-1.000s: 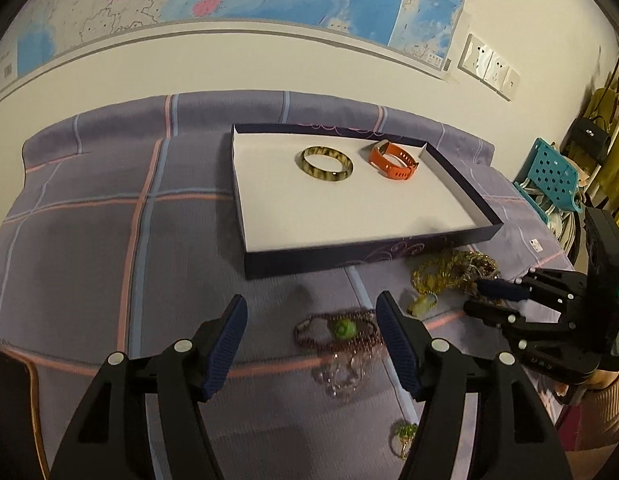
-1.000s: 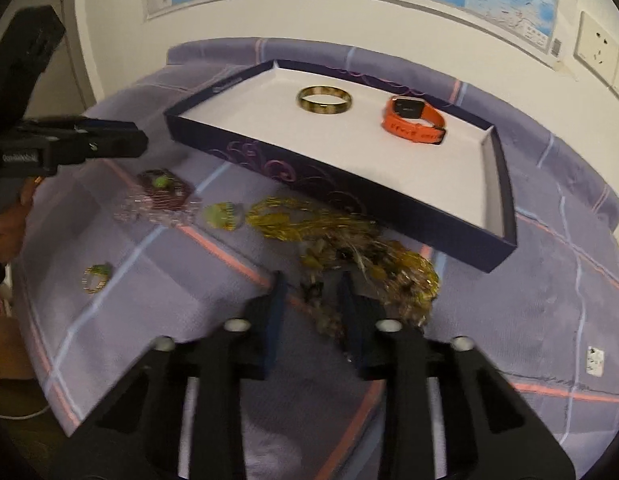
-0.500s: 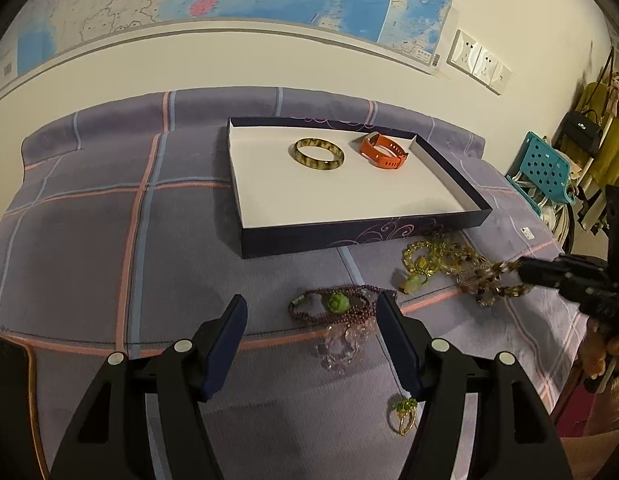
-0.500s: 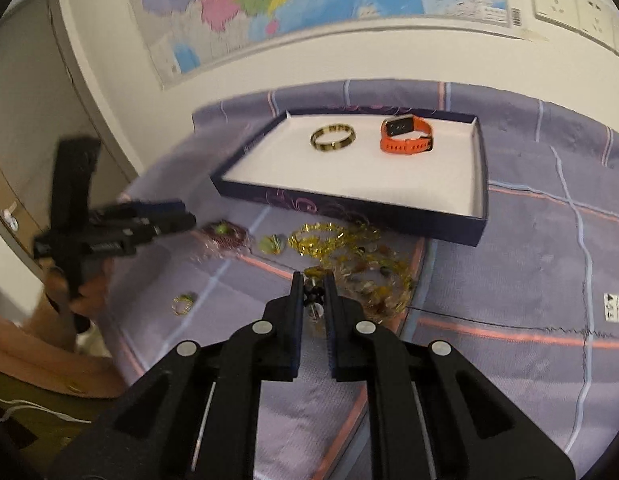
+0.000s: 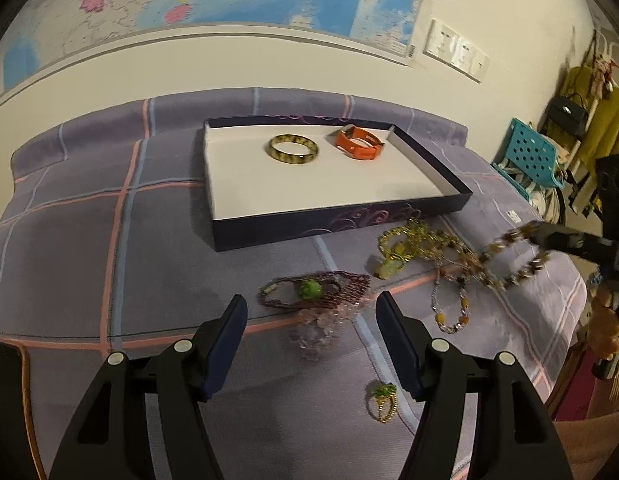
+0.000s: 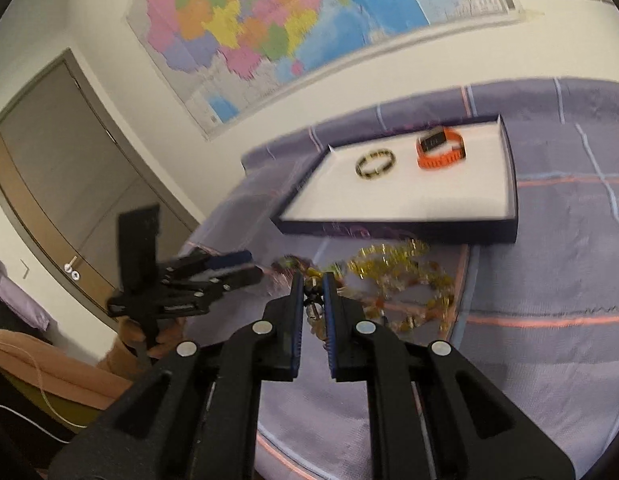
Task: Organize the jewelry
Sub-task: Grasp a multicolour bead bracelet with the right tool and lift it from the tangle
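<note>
Between hand-held gripper (image 6: 312, 285) fingers: beaded necklace (image 6: 405, 300)

One tray (image 5: 341, 222) sits on the bed (image 5: 89, 240). Inside it are two pieces: one mottled bangle (image 5: 293, 150) and one orange watch band (image 5: 359, 143). Outside the tray I count one purple beaded bracelet with a green bead (image 5: 315, 290), one clear crystal bracelet (image 5: 315, 332), one small gold-and-green brooch (image 5: 381, 396) and a tangle of yellow and brown bead necklaces (image 5: 437, 256) whose number cannot be told. Two tools: left tool (image 5: 311, 344), right tool (image 6: 311, 300).

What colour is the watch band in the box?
Orange watch band, clearest in the right wrist view.
</note>
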A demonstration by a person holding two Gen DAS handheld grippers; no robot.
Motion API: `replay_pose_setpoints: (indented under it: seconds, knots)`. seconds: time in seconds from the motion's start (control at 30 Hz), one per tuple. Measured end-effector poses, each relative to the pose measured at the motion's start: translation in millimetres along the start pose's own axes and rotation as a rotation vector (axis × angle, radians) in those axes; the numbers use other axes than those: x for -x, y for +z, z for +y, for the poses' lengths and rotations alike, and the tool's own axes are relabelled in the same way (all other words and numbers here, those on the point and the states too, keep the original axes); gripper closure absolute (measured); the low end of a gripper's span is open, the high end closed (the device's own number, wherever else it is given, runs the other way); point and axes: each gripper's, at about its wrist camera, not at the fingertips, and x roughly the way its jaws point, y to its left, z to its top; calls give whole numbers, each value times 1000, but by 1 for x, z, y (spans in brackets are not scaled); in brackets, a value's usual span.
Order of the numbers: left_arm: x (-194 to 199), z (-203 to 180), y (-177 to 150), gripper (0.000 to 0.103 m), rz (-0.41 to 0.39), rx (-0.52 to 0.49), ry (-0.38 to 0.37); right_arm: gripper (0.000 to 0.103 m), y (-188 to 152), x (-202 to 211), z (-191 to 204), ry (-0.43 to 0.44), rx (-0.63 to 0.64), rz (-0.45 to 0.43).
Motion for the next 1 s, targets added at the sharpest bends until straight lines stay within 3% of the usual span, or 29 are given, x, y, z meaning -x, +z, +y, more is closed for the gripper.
replay_pose_setpoints:
  seconds: [0.17,0.43,0.7,1.0]
  knots:
    - [-3,-8,-2,39,7,-23,-9,93,-9,-10,-2,8,-7,24]
    - [-10,-29,1,39,1,-95,-15,93,-18,-16,-16,-59,-44,47]
    - [-12,-32,-1,39,13,-114,-18,92,-24,-3,-25,-77,-59,36]
    - [7,-28,-35,39,72,-136,-75,90,-39,-1,-40,-128,-87,79]
